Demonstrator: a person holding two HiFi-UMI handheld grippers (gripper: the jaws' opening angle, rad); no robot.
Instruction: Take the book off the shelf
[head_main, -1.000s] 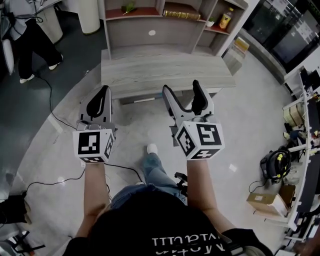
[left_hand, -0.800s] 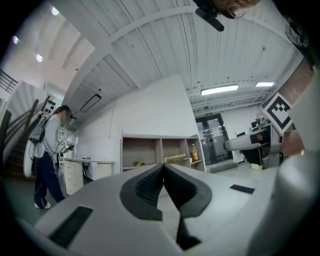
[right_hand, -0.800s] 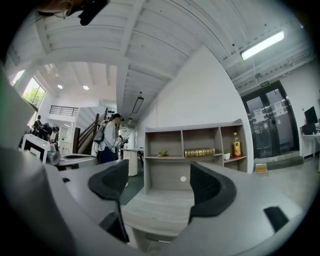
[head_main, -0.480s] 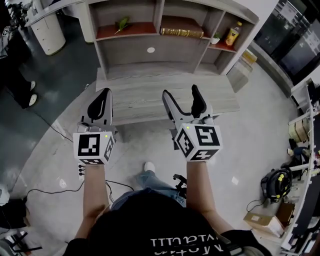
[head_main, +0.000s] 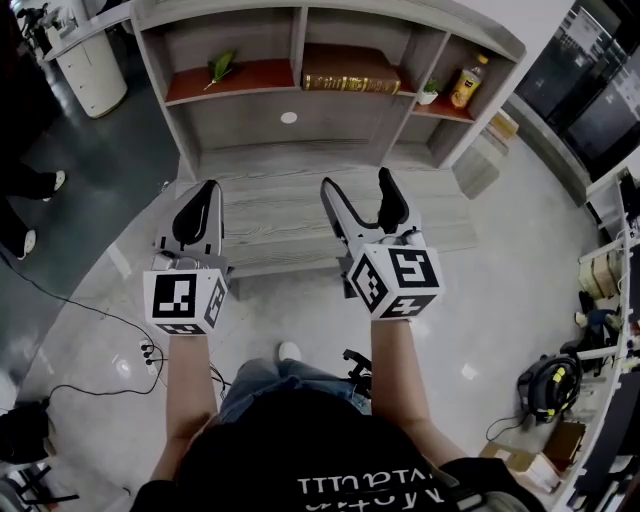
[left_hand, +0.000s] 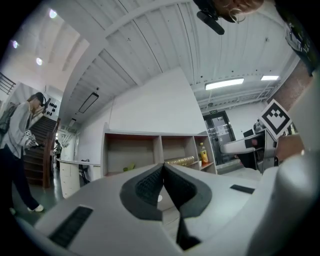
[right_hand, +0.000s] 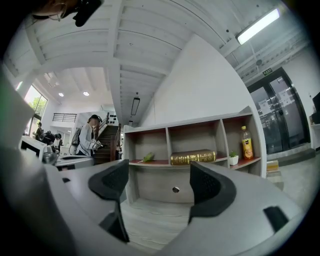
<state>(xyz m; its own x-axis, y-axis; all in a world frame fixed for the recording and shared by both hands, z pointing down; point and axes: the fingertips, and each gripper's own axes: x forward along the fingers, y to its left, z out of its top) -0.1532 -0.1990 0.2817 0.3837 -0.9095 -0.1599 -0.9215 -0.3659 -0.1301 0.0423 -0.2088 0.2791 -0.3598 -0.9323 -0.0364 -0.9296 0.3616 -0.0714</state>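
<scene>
A thick book with a gold spine (head_main: 351, 84) (right_hand: 192, 157) (left_hand: 180, 161) lies flat in the middle compartment of the grey shelf unit (head_main: 410, 60). My right gripper (head_main: 358, 200) (right_hand: 159, 180) is open and empty, held over the desk below the shelf, well short of the book. My left gripper (head_main: 200, 200) (left_hand: 163, 172) is shut with nothing between its pads, level with the right one and further left.
A grey wooden desk (head_main: 290, 215) stands under the shelf. A green leafy item (head_main: 220, 68) lies in the left compartment; a small potted plant (head_main: 428, 92) and an orange-drink bottle (head_main: 463, 83) stand in the right one. A person (right_hand: 87, 140) stands off left. Cables (head_main: 90, 335) run across the floor.
The shelf and desk have come closer and lower in the head view as I step forward. Both grippers keep the same pose and jaw state.
</scene>
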